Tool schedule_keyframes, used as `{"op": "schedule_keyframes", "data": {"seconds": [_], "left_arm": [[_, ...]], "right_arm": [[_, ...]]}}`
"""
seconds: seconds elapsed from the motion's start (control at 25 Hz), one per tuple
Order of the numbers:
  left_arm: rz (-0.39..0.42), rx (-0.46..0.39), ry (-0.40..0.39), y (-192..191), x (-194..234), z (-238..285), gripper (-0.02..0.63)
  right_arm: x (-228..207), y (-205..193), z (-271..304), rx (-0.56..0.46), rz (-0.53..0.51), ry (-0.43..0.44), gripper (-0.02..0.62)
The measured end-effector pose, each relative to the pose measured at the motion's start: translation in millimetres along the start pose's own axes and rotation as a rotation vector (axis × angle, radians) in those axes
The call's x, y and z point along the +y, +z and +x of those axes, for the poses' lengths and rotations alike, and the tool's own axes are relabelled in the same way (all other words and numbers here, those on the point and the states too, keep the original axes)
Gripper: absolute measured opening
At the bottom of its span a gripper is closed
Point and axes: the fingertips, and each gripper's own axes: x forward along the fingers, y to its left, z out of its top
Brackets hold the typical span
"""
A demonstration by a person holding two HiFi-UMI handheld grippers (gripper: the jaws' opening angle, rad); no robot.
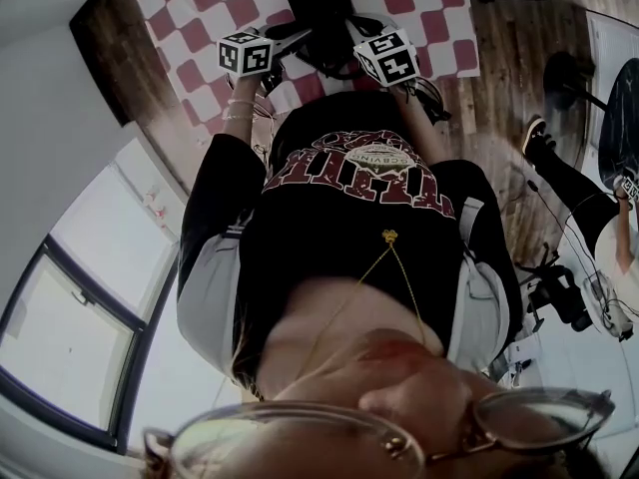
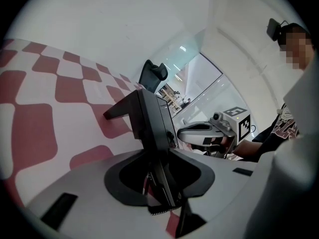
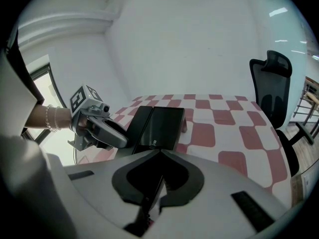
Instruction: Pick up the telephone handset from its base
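Note:
A black telephone [image 1: 324,13] stands tilted on a red-and-white checked tablecloth [image 1: 200,8]. In the right gripper view its handset [image 3: 138,126] lies along the left side of the base [image 3: 167,126]. My left gripper [image 3: 119,138] reaches that side from the left. In its own view the phone's dark left edge [image 2: 149,118] runs down between the jaws of the left gripper [image 2: 162,198], which stand wide apart; I cannot see the pads pressing on it. My right gripper [image 3: 154,193] points at the phone's near edge, its fingers together with nothing between them.
A black office chair [image 3: 271,83] stands past the table's right side. The cloth [image 3: 234,133] runs on to the right of the phone. Camera gear [image 1: 564,292] and another person's shoe [image 1: 539,138] are on the wooden floor. A window [image 1: 70,317] is on my left.

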Motion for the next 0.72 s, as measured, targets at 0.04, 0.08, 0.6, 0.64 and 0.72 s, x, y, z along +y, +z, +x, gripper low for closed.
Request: {"op": "schedule_keyframes", "data": {"seconds": [0.04,0.08,0.6,0.64,0.72], "left_arm": [[-0.009,0.001,-0.011,0.1,-0.1,0.6,0.114],[-0.019,0.000,-0.021,0.3,-0.1,1.2,0.114],[-0.064,-0.018,0.022,4.5,-1.9,6.1,0.123],[-0.061,-0.019,0.038,4.7,-2.3,5.7,0.123],[-0.058,-0.027,0.064,5.2,-3.1,4.2,0.121]], "right_arm": [[-0.7,-0.1,-0.3,0.001,0.003,-0.004,0.020],[-1.3,-0.3,-0.5,0.001,0.005,-0.007,0.018],[-1.5,-0.4,-1.5,0.006,0.003,-0.007,0.019],[-1.0,0.4,-1.8,0.004,0.002,-0.005,0.020],[0.5,1.5,-1.7,0.001,0.001,0.000,0.020]]}}
